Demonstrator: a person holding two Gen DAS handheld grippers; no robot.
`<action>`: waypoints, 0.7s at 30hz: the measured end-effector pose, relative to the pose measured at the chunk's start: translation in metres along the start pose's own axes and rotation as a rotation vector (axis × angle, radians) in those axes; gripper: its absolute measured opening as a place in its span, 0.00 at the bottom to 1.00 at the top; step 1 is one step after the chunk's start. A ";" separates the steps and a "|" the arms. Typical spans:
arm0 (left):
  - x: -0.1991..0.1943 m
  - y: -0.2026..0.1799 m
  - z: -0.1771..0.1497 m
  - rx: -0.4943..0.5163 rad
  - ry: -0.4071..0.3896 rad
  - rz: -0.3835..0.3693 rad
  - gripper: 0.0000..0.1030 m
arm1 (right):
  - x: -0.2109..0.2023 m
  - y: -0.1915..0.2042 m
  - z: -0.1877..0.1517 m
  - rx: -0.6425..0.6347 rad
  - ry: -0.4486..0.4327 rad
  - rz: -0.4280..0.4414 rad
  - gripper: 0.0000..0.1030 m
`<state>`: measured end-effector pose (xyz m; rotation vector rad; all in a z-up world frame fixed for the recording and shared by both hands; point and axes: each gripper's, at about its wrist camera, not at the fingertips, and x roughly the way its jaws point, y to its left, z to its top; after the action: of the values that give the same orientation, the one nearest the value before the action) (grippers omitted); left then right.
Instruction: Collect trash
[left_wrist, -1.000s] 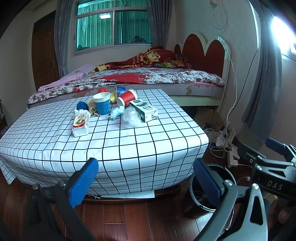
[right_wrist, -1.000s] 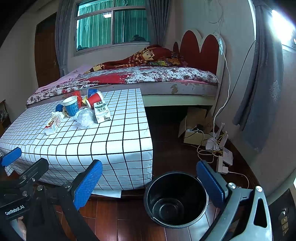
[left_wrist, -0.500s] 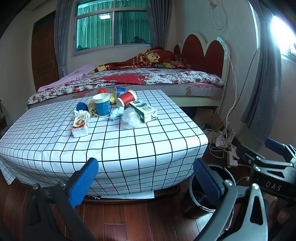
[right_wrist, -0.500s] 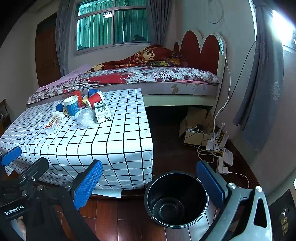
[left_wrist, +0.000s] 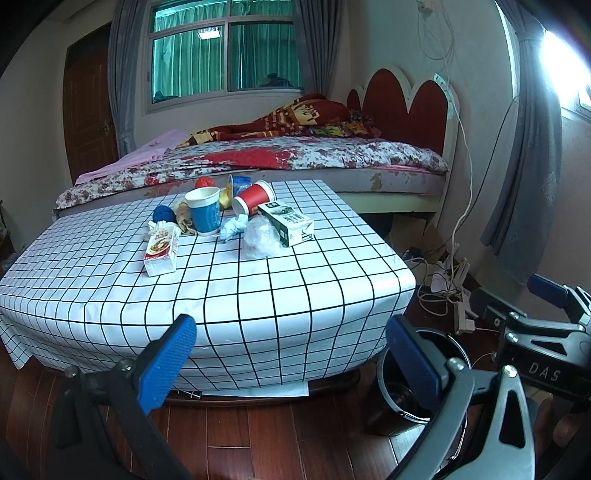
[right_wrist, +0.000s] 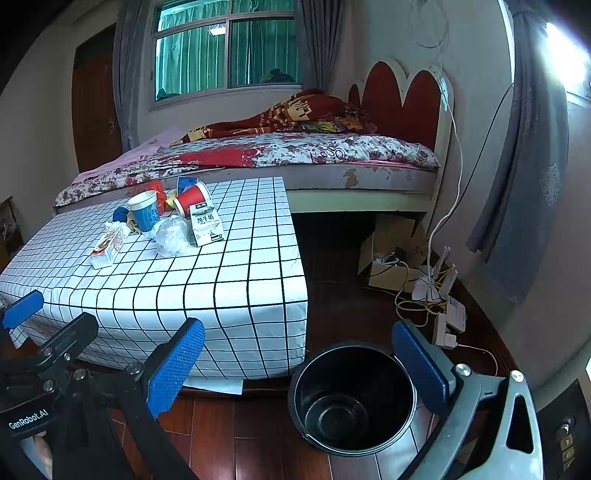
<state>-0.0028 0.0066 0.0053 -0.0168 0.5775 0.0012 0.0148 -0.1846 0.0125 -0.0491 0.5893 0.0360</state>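
Trash sits in one cluster on the bench (left_wrist: 258, 280), ahead of both my grippers and up from them, toward the bench's far side. Nothing collected yet, by my judgement: bin (right_wrist: 354, 398) looks empty inside.

Gripper state: left gripper (left_wrist: 291, 354) wide, nothing between the pads. Right gripper (right_wrist: 295, 362) wide, also empty.

Key relation: from the left gripper the cluster lies nearly straight ahead, slightly left of centre. From the right gripper it lies well off to the left, while the bin sits directly below and between that gripper's fingers. I judge the left the nearer one for picking and the right the better placed over the bin.

Count, as far as visible:
- cartons, 2: red-printed carton (left_wrist: 161, 251), nearest, long axis pointing roughly away from me; green-and-white milk carton (left_wrist: 286, 223), lying on its side, long axis running left-far to right-near.
- paper cups, 2 clear: blue cup (left_wrist: 205, 216) upright; red cup (left_wrist: 253, 197) tipped over, mouth toward me. A third blue item behind them could be a cup; cannot tell.
- clear plastic bag (left_wrist: 260, 236), 1, touching the milk carton.
- crumpled tissue (left_wrist: 234, 227), 1, just beside the blue cup.
- dark blue ball-like wad (left_wrist: 164, 214), 1.
- small red and yellow bits behind the cups, too hidden to count.
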 end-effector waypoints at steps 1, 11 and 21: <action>0.000 0.000 0.000 -0.001 0.000 -0.003 0.99 | 0.000 0.000 0.000 0.001 -0.001 0.001 0.99; 0.000 0.002 0.001 -0.001 0.000 -0.001 1.00 | 0.001 0.002 0.001 -0.004 0.001 0.004 0.99; 0.007 0.008 0.003 -0.010 0.017 0.013 1.00 | 0.007 0.007 0.000 -0.015 0.015 0.035 0.99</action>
<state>0.0047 0.0148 0.0035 -0.0231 0.5946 0.0165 0.0199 -0.1773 0.0086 -0.0532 0.6045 0.0740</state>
